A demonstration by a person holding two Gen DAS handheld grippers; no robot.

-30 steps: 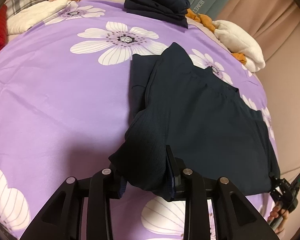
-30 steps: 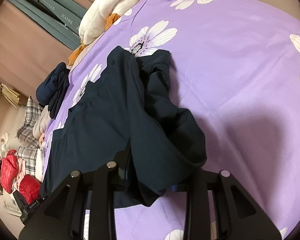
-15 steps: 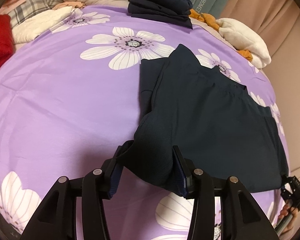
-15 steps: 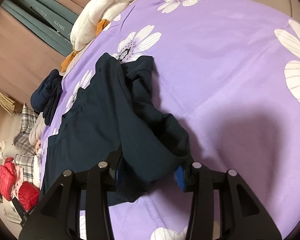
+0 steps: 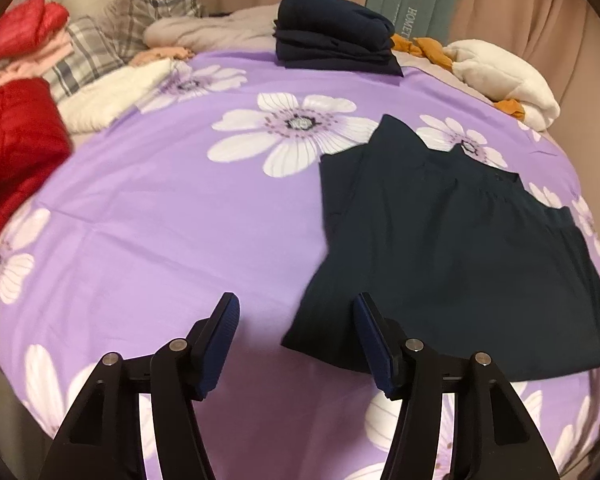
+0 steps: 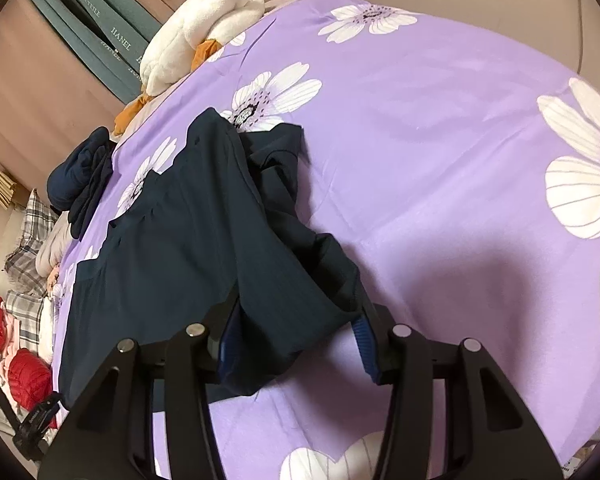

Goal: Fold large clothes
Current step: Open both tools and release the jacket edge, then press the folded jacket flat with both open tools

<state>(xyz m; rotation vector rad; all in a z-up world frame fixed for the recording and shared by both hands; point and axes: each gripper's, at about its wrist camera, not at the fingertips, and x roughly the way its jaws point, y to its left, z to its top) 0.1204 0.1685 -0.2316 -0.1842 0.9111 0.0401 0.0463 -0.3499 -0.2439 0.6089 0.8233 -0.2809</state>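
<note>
The near edge of the dark navy garment (image 5: 452, 240) is partly cut off: in the left wrist view its lower right corner runs behind the frame's dark rim, and in the right wrist view the hem (image 6: 260, 340) disappears behind the black linkage of the right hand-held gripper (image 6: 296, 344). What kind of garment it is cannot be told; it reads as thin, matte woven cloth folded into a long panel with a pointed far end, lying flat on the purple bedsheet (image 5: 160, 220) printed with large white flowers.

The left hand-held gripper (image 5: 296, 344) stands with jaws apart, having just been opening; its ribbed blue pads are clear of the cloth, whose corner lies on the sheet between and beyond them. The right one has also just been opening; a loose bulge of cloth sits between its pads, which no longer pinch it.

Beyond the garment, at the bed's far edge, sits a neat stack of folded navy clothes (image 5: 332, 36). Right of the garment lies a plush cream bundle (image 5: 508, 80) with orange fabric. Far to its left are puffy red jackets (image 5: 16, 140) and plaid pillows (image 5: 112, 36), blurred.
</note>
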